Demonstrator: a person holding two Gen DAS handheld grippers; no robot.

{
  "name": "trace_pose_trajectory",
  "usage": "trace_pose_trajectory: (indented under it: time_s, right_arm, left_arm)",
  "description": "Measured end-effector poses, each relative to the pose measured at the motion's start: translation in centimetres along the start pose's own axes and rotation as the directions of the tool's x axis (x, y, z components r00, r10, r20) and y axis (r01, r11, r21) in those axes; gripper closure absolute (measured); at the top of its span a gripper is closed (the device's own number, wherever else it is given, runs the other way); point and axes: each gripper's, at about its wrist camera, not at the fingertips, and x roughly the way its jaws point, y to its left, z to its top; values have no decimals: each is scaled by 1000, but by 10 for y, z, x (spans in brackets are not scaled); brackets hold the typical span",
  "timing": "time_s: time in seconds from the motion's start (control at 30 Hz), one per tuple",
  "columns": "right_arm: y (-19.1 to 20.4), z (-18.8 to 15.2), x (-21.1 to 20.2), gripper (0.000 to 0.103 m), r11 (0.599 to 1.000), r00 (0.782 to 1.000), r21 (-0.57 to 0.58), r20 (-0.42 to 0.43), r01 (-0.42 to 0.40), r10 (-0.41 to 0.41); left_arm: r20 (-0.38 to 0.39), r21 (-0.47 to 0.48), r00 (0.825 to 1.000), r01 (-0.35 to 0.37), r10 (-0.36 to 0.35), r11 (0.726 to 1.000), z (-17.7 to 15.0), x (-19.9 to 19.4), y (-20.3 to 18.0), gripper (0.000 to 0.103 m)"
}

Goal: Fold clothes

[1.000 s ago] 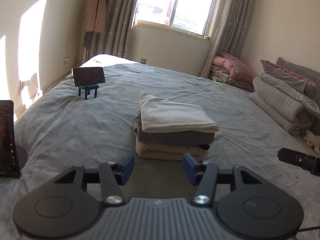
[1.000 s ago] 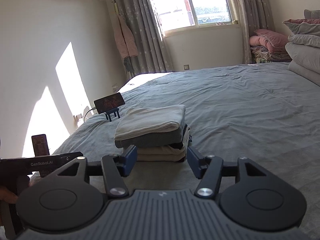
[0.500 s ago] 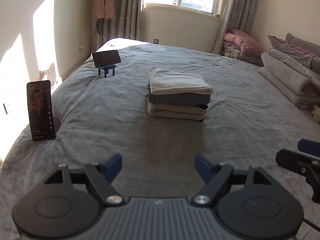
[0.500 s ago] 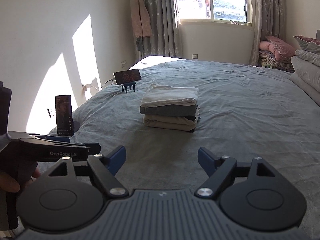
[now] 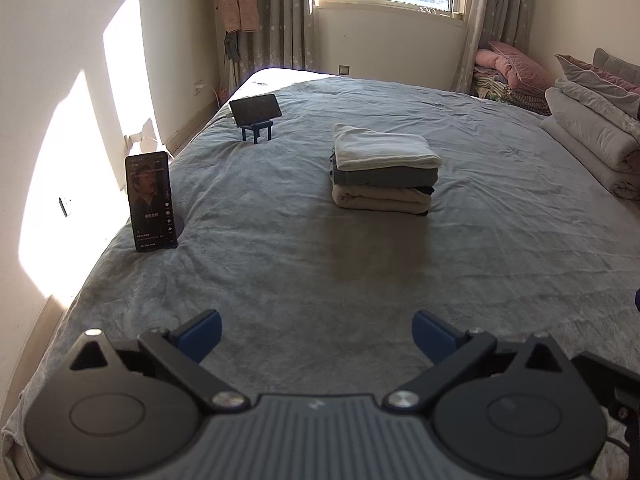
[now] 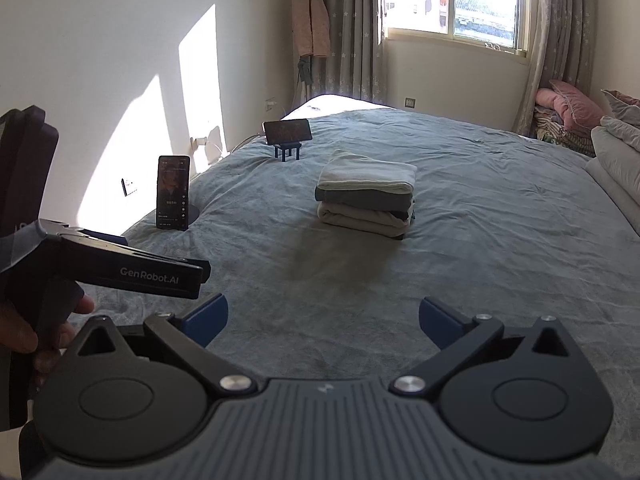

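Both grippers have drawn back from the folded stack [image 5: 384,176], left gripper [image 5: 316,334] and right gripper [image 6: 323,318] fingers spread wide, empty.

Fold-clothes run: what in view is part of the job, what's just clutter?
Job: stack of folded clothes; left gripper and right gripper, both open.

Clutter: upright phone, phone on blue stand, rolled quilts, pink pillows.

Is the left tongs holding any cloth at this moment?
No, the left tongs is wide open over the bare bed cover, away from the folded stack.
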Motion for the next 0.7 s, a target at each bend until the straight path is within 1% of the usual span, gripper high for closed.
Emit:
trace_pose_trajectory:
  time_s: [0.07, 0.23, 0.33, 0.43, 0.6, 0.7]
  right_arm:
    - [3, -1, -5, 0, 1000, 1000, -12, -6, 4, -4]
    - [9, -2, -19, 0, 999, 1000, -35, -26, 10, -11]
    - [12, -1, -25, 0, 999, 999, -48, -35, 17, -18]
    - [15, -1, -32, 0, 997, 999, -66, -38, 35, -38]
    - [15, -2, -41, 0, 997, 997, -64, -64, 36, -40]
    - [13, -7, -44, 0, 998, 998, -52, -41, 34, -36]
  left_arm:
    - [-12, 2, 1000, -7, 7, 1000, -2, -7, -2, 1]
    - [-74, 4, 997, -27, 27, 1000, -6, -20, -6, 1]
    - [-88, 18, 995, -37, 38, 999, -11, -27, -10, 1]
    - [-80, 30, 996, -25, 27, 999, -14, -38, -12, 1]
    - [-62, 46, 998, -25, 28, 999, -16, -52, -16, 1]
    - [-33, 55, 999, -30, 32, 998, -21, -57, -18, 1]
